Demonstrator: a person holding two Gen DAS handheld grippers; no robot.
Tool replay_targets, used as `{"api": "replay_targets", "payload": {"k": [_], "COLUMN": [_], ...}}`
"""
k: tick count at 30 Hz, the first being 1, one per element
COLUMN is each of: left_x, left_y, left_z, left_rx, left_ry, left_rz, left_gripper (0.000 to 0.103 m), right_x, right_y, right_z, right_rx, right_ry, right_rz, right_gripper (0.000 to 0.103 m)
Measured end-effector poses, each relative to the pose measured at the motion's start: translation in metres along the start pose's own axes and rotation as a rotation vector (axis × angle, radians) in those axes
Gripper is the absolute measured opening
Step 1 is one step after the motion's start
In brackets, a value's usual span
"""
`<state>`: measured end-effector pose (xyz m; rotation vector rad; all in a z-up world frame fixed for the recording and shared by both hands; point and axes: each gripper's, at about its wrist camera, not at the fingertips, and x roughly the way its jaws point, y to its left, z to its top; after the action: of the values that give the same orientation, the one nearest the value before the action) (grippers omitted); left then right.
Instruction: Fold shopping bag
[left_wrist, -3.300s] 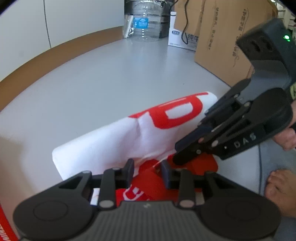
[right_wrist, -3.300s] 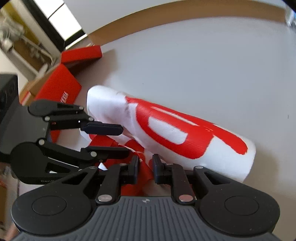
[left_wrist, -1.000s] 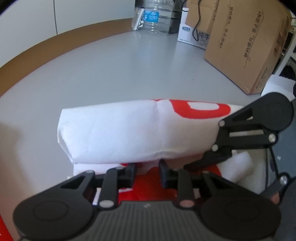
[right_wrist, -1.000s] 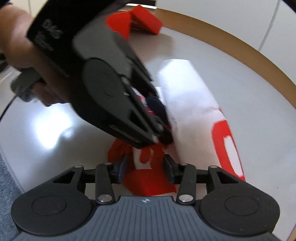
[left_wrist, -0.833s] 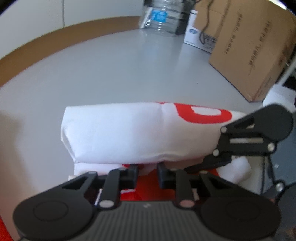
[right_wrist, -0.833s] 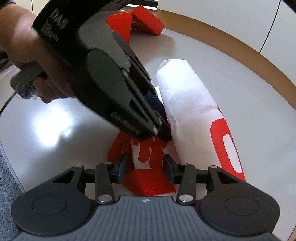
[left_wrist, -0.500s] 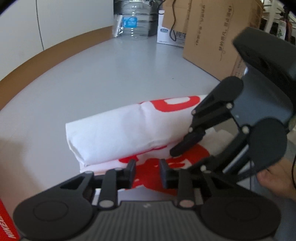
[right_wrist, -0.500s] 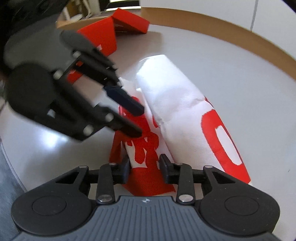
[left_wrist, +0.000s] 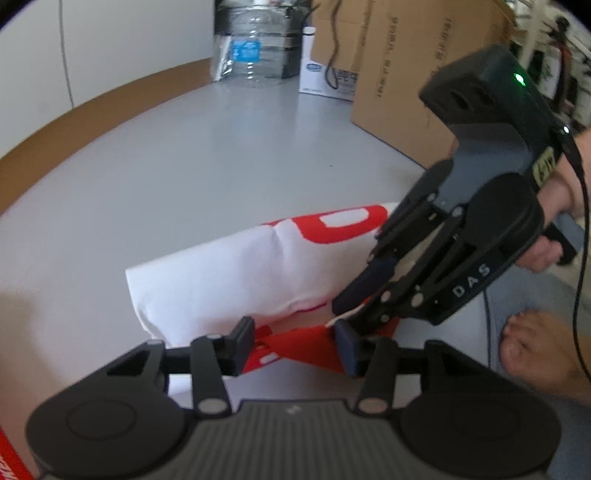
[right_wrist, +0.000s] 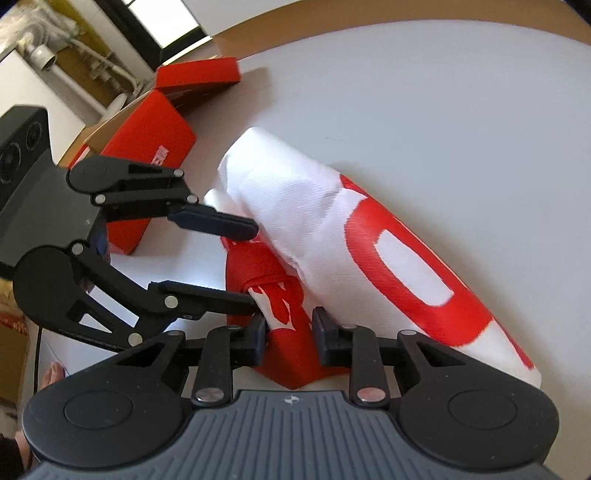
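The white and red shopping bag (left_wrist: 236, 273) lies rolled into a thick tube on the grey table (left_wrist: 184, 147); it also shows in the right wrist view (right_wrist: 332, 229). Its red handle end (left_wrist: 303, 347) sticks out at the near side (right_wrist: 273, 295). My left gripper (left_wrist: 293, 345) is open, its fingers either side of the red end. My right gripper (right_wrist: 288, 330) is open around the same red end, and it shows in the left wrist view (left_wrist: 347, 314) pointing down at the bag.
A water bottle (left_wrist: 251, 48), a small white carton (left_wrist: 325, 79) and a large cardboard box (left_wrist: 424, 74) stand at the table's far side. Red boxes (right_wrist: 147, 147) lie to the left of the bag. A bare foot (left_wrist: 539, 354) shows below the table edge.
The bag went from loosely folded to a rolled tube. In the last half second my left gripper opened wider and both grippers shifted around the red end.
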<state>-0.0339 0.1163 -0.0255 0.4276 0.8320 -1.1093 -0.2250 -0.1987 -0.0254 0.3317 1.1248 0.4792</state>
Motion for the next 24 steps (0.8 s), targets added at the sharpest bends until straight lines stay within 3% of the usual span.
{"api": "replay_targets", "payload": {"k": [3, 8, 11, 16, 24], "left_x": [-0.039, 0.022, 0.030, 0.041, 0.049], "left_y": [0.055, 0.019, 0.016, 0.009, -0.011], "left_z": [-0.034, -0.051, -0.048, -0.049, -0.058], "left_rx": [-0.036, -0.081, -0.089, -0.084, -0.035], "left_ry": [0.006, 0.010, 0.016, 0.020, 0.009], "left_rz": [-0.008, -0.009, 0.002, 0.026, 0.075], "left_gripper": [0.048, 0.048, 0.048, 0.047, 0.047], "right_x": [0.018, 0.032, 0.044, 0.050, 0.045], "right_y": [-0.005, -0.018, -0.014, 0.009, 0.022], "right_z": [0.015, 0.026, 0.038, 0.044, 0.039], "right_rx": [0.081, 0.200, 0.176, 0.031, -0.102], "right_ry": [-0.018, -0.053, -0.066, -0.107, -0.130], "right_rz": [-0.003, -0.002, -0.044, -0.185, -0.276], "right_gripper": [0.027, 0.026, 0.026, 0.033, 0.036]}}
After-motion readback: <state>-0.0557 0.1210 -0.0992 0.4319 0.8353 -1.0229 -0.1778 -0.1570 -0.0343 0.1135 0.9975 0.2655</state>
